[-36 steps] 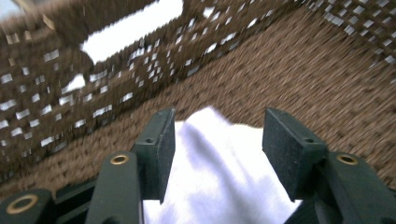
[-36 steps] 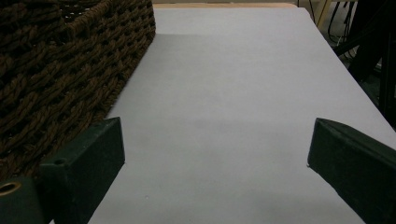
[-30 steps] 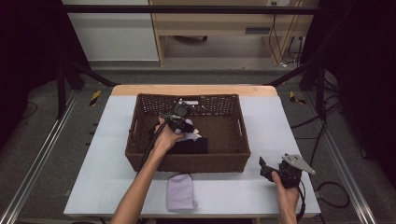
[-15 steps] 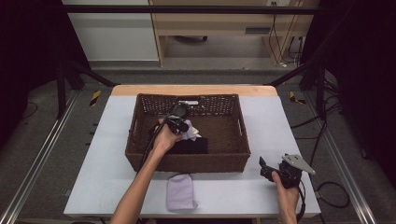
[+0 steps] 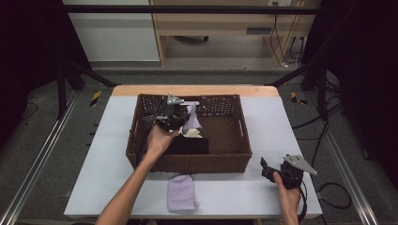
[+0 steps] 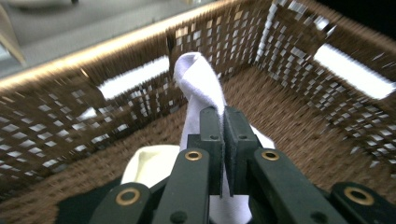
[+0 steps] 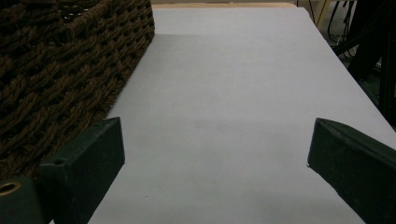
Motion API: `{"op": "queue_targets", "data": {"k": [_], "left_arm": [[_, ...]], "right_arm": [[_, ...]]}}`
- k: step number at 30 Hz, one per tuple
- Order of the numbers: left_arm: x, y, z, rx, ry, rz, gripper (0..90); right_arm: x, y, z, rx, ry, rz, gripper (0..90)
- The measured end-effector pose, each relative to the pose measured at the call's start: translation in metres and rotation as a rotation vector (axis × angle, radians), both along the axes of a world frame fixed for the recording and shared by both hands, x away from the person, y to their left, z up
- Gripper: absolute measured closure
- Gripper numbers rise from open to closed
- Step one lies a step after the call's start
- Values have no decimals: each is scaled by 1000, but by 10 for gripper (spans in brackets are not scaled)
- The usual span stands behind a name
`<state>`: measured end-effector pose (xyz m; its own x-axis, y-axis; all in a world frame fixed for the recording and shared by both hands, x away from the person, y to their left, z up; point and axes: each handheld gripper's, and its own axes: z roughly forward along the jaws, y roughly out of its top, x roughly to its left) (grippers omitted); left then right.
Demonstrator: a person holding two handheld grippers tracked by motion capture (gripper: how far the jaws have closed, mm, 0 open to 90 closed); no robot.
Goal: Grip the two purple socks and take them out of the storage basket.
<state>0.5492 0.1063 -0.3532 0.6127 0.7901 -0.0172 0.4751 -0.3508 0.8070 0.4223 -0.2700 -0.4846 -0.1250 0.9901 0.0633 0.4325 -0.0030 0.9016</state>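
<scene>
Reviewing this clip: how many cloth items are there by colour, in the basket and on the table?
Lavender cloths: 2, one on the table, one held up in the basket by the left gripper
Cream cloth: 1
Black cloth: 1
Total: 4

No readable text, label, brand, number or sign appears on any surface or object in these three views.

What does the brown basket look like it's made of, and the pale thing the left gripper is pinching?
Basket: woven wicker or rattan, matte brown, with open-weave walls. Pale item in the left hand-held gripper: soft white fabric, folding limply, probably knit cloth.
</scene>
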Motion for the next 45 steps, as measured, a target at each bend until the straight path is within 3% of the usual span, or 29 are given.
{"op": "queue_targets", "data": {"k": [7, 12, 21, 24, 35, 45], "left_arm": [[-32, 21, 23, -68, -122, -36, 863], [-52, 30, 28, -85, -164, -50, 863], [-88, 55, 40, -197, -229, -78, 863], [-102, 64, 45, -215, -254, -92, 863], [-145, 91, 45, -243, -295, -133, 863], [-180, 96, 29, -244, -298, -183, 863]], "right_arm": [[0, 0, 0, -4, 0, 0, 43], [0, 0, 0, -4, 0, 3, 43], [0, 0, 0, -6, -1, 1, 43], [0, 0, 0, -8, -1, 0, 43], [0, 1, 0, -13, -4, -2, 43], [0, 1, 0, -10, -5, -4, 44]]}}
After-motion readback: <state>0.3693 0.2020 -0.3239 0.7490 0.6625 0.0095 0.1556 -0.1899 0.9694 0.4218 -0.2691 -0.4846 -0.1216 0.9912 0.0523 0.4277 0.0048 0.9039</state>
